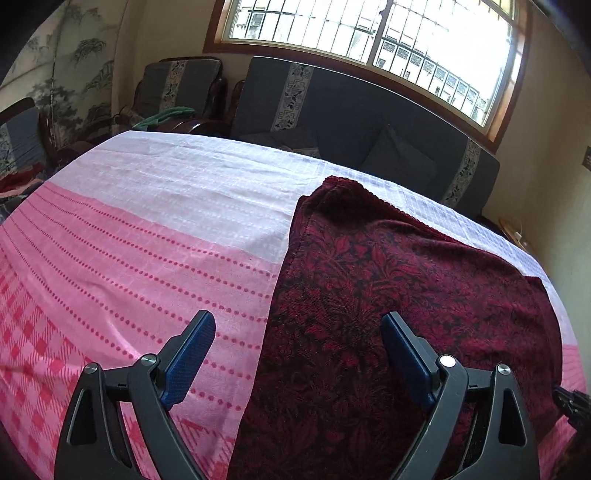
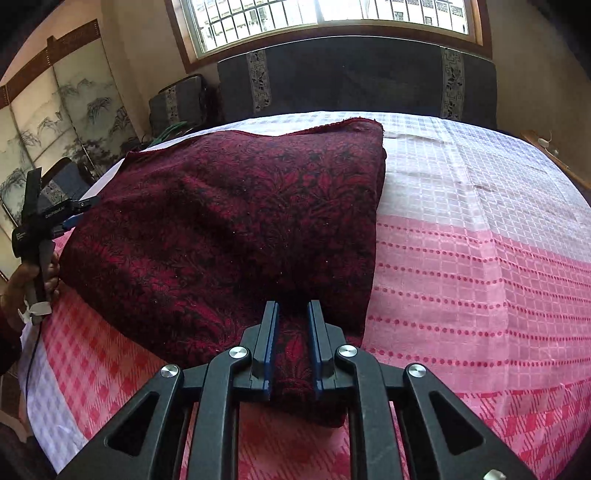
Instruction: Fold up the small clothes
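Observation:
A dark red cloth with a black leaf pattern (image 1: 388,295) lies on a pink and white checked cover (image 1: 147,240). In the left wrist view my left gripper (image 1: 298,325) stands wide open above the cloth's left edge, with nothing pressed between its blue pads (image 1: 188,354). In the right wrist view my right gripper (image 2: 292,310) is shut on a bunched fold at the near edge of the cloth (image 2: 229,206), which rises slack toward its far corner. The left gripper (image 2: 83,212) shows at the cloth's left side, held by a hand (image 2: 22,284).
A dark sofa (image 1: 351,110) with patterned strips runs behind the cover (image 2: 480,258), under a barred window (image 1: 369,33). A painted folding screen (image 2: 55,122) and a chair with a green cloth (image 1: 166,114) stand at the far left. A wooden ledge (image 2: 554,155) sits at the right.

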Demonstrator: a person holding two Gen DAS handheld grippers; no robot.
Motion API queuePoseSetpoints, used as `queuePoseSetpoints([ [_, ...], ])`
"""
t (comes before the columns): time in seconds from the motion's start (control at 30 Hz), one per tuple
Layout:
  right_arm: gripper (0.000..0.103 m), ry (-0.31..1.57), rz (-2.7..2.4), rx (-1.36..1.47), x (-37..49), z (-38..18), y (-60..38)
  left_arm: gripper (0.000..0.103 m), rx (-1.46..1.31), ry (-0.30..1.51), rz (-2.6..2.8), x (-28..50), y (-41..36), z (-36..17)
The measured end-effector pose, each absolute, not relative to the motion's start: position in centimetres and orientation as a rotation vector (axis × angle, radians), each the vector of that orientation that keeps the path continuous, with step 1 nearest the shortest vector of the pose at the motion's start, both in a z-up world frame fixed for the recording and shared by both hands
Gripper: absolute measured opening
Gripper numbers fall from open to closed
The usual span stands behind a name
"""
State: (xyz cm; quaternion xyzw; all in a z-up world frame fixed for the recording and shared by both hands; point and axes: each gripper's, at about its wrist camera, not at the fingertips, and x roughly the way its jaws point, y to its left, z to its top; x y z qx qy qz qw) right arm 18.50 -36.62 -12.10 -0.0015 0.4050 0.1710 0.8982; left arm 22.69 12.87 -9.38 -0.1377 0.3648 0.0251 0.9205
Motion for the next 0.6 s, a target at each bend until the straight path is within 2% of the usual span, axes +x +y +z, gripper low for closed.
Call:
queuePoseSetpoints([
  [0.2, 0.012, 0.832, 0.368, 0.064, 18.5, -11.8, -37.6, 0.092, -0.379, 0.772, -0.007, 22.0, 14.5, -9.1],
  [0.3, 0.023, 0.693, 0.367, 0.183, 16.2, -9.3, -38.8, 0.092, -0.479, 0.733, -0.035, 19.6, 17.2, -7.2],
  [0.37, 0.029, 0.609, 0.382, 0.247, 14.6, -7.9, -39.7, 0.092, -0.539, 0.776, -0.093, 18.9, 19.1, -6.9],
  [0.43, 0.045, 0.583, 0.386, 0.272, 13.5, -7.7, -39.6, 0.092, -0.575, 0.823, -0.146, 18.4, 20.3, -7.3],
  [0.5, 0.051, 0.592, 0.401, 0.272, 12.8, -8.2, -38.7, 0.092, -0.571, 0.896, -0.217, 18.5, 20.6, -8.1],
  [0.6, 0.053, 0.644, 0.402, 0.229, 12.8, -9.6, -36.7, 0.092, -0.598, 0.998, -0.309, 18.9, 20.3, -10.2],
])
